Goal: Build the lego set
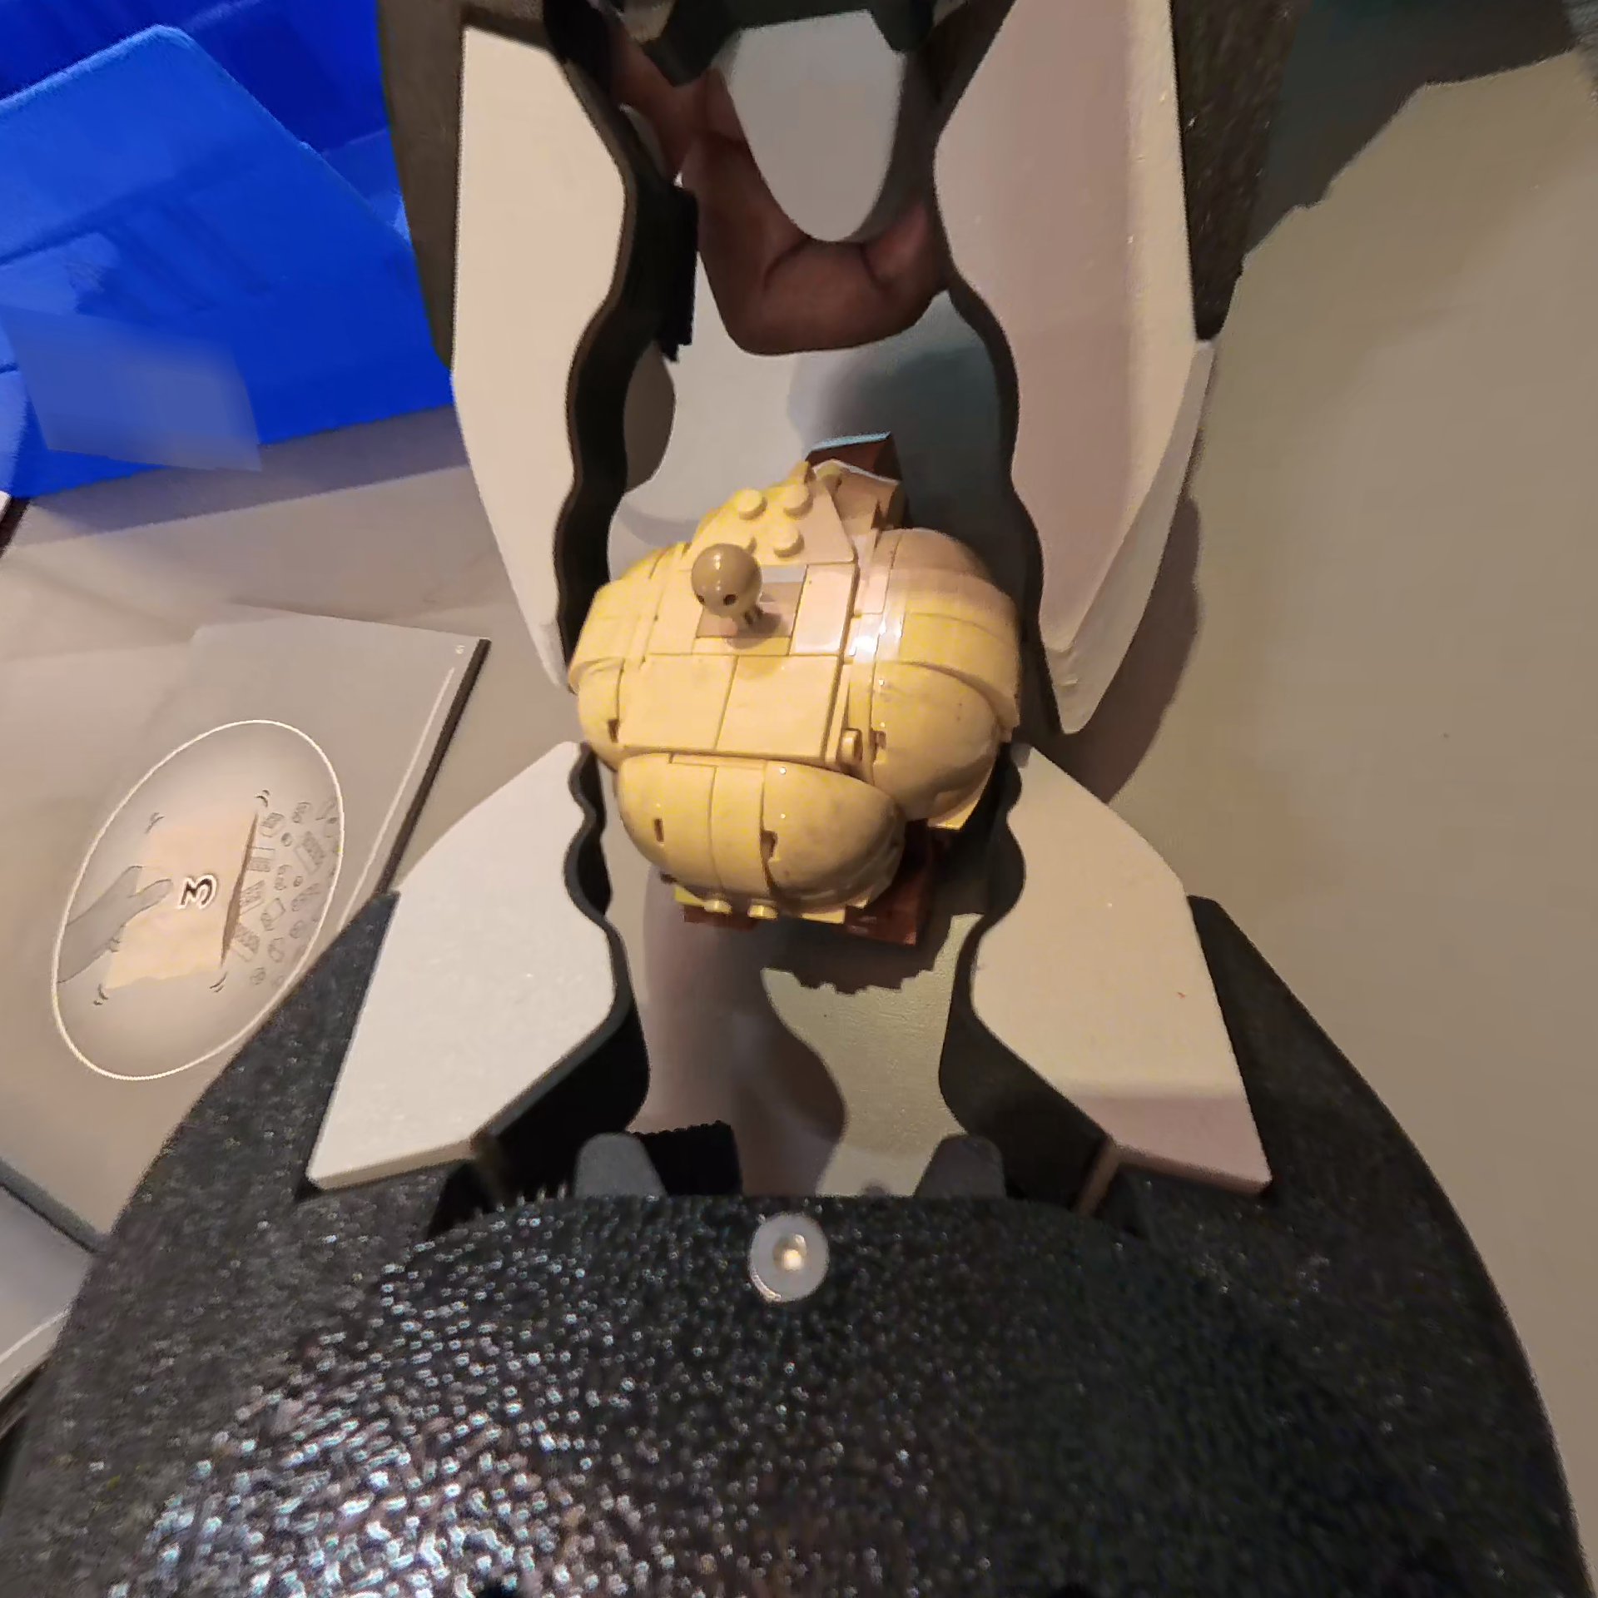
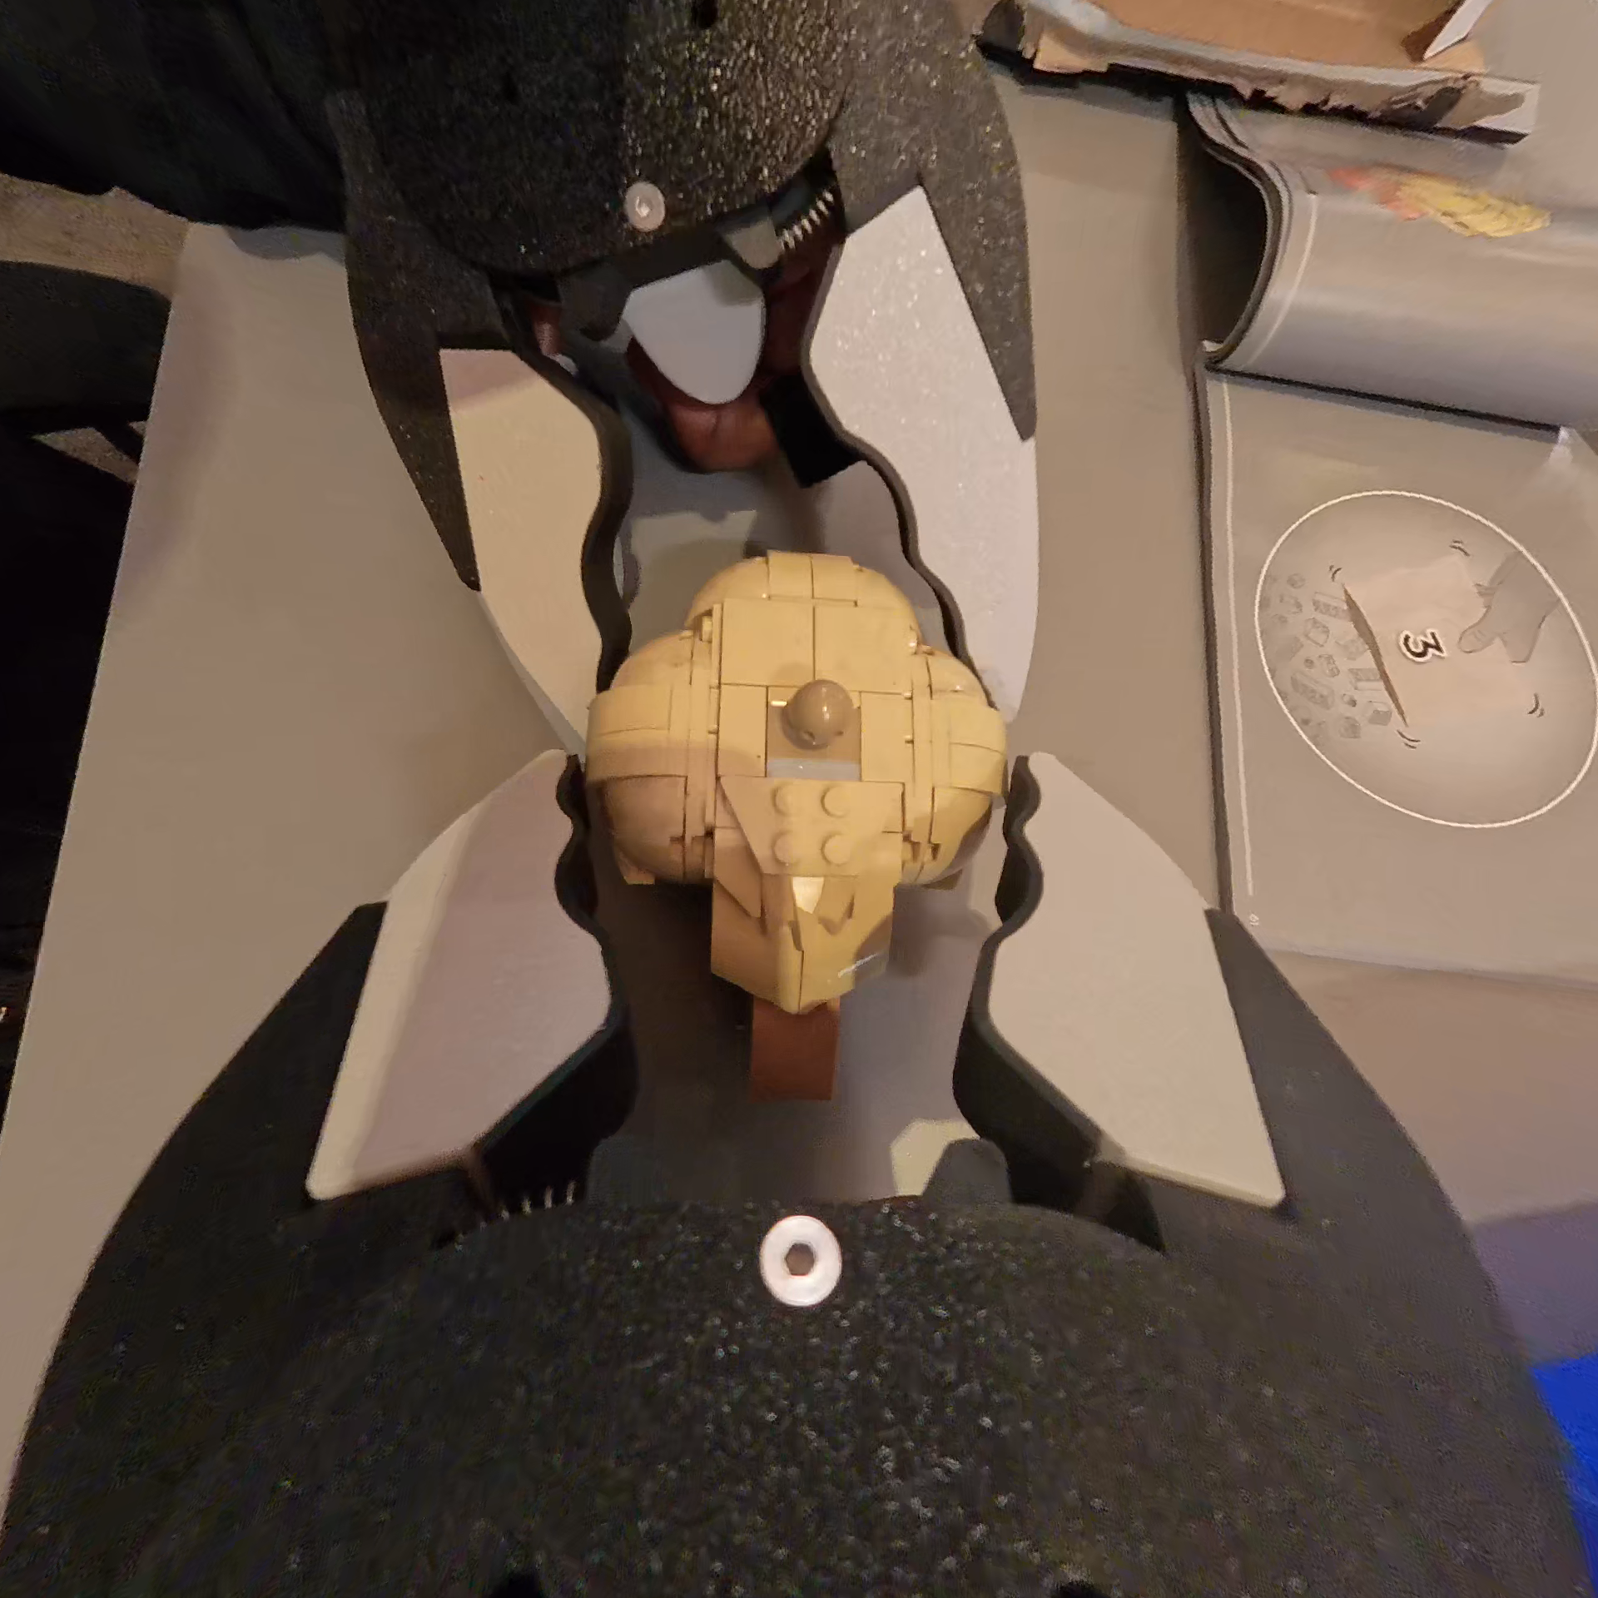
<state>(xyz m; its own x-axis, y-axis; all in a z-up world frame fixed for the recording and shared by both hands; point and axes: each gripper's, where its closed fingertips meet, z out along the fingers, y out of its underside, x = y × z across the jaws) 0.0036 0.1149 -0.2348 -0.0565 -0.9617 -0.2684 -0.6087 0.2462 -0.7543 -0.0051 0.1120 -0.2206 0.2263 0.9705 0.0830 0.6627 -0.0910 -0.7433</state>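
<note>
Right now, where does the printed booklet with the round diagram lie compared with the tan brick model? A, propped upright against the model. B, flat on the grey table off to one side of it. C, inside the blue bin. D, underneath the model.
B: the booklet lies flat on the grey table, clear of the tan brick model, which sits between both sets of jaws.

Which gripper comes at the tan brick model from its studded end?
The right gripper: the model's four studs lie nearest it; the left gripper meets the smooth rounded end.
</note>
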